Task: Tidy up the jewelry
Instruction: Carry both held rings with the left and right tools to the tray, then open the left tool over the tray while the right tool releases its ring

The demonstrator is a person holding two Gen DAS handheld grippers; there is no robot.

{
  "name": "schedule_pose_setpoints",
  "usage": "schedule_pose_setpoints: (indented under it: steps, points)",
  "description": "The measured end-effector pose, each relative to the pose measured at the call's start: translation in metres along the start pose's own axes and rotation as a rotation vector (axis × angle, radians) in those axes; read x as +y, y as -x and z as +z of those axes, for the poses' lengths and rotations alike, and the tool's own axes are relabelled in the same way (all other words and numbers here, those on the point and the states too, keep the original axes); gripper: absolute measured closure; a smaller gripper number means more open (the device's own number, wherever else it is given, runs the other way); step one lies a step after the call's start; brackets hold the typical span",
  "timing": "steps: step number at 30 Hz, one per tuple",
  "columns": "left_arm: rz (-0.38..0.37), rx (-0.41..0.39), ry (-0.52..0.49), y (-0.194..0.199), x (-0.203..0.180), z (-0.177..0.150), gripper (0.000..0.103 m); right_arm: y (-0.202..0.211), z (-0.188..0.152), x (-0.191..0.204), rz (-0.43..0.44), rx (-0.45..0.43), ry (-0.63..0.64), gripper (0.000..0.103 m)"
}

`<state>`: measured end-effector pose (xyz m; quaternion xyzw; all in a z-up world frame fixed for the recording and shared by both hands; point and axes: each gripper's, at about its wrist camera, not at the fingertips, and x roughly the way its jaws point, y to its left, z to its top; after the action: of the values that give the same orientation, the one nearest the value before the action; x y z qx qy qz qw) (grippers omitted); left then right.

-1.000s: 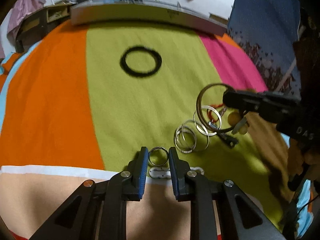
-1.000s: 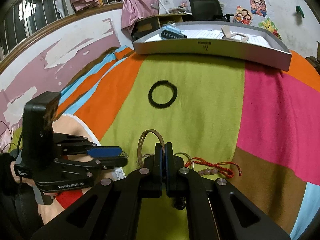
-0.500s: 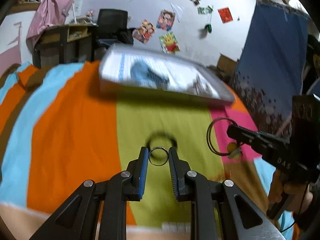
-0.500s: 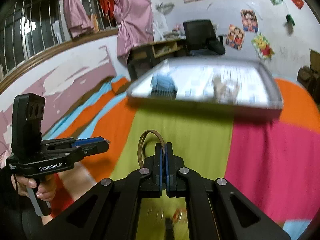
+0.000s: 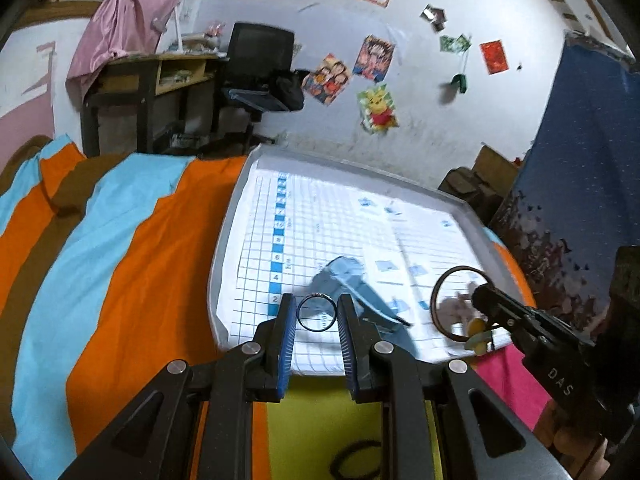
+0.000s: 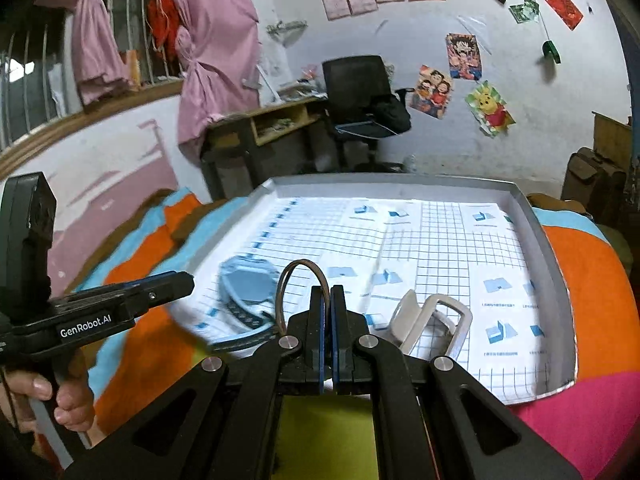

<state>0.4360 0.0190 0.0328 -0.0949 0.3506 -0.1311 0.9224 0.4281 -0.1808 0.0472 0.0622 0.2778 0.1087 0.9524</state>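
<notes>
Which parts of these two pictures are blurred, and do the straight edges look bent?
Left wrist view: the blue watch in the tray is smeared by motion, while the left tongs and their small ring stay sharp. Right wrist view: the grid paper is soft, and the right tongs with the brown bangle are crisp. Both views: fisheye bends the tray rims.
</notes>
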Motion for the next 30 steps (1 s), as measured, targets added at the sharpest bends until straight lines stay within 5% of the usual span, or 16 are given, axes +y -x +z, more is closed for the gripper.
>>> schedule_pose_setpoints:
  steps: [8,11,14,16,19,24,30]
  points:
    - [0.029,0.033,0.023,-0.015,0.002,-0.011,0.083,-0.014,-0.007,-0.005,-0.019,0.036,-0.004,0.099]
    - [0.047,0.024,0.015,-0.012,-0.001,-0.013,0.076,-0.01,-0.009,-0.008,-0.017,0.029,-0.013,0.089]
    - [0.056,-0.003,0.008,-0.002,-0.004,-0.015,0.061,0.0,-0.01,-0.009,-0.021,0.007,-0.009,0.074]
    - [0.054,-0.044,0.028,0.011,-0.004,-0.016,0.037,0.012,-0.009,-0.007,-0.019,-0.014,0.0,0.074]
    - [0.046,-0.111,0.05,0.033,-0.005,-0.019,0.027,0.034,-0.008,-0.005,-0.022,-0.049,0.016,0.074]
    - [0.056,-0.233,0.064,0.085,-0.015,-0.032,0.003,0.1,-0.009,-0.005,-0.031,-0.182,0.018,0.046]
    - [0.09,-0.373,0.026,0.154,-0.04,-0.058,0.0,0.18,-0.021,0.0,-0.03,-0.309,0.021,0.02]
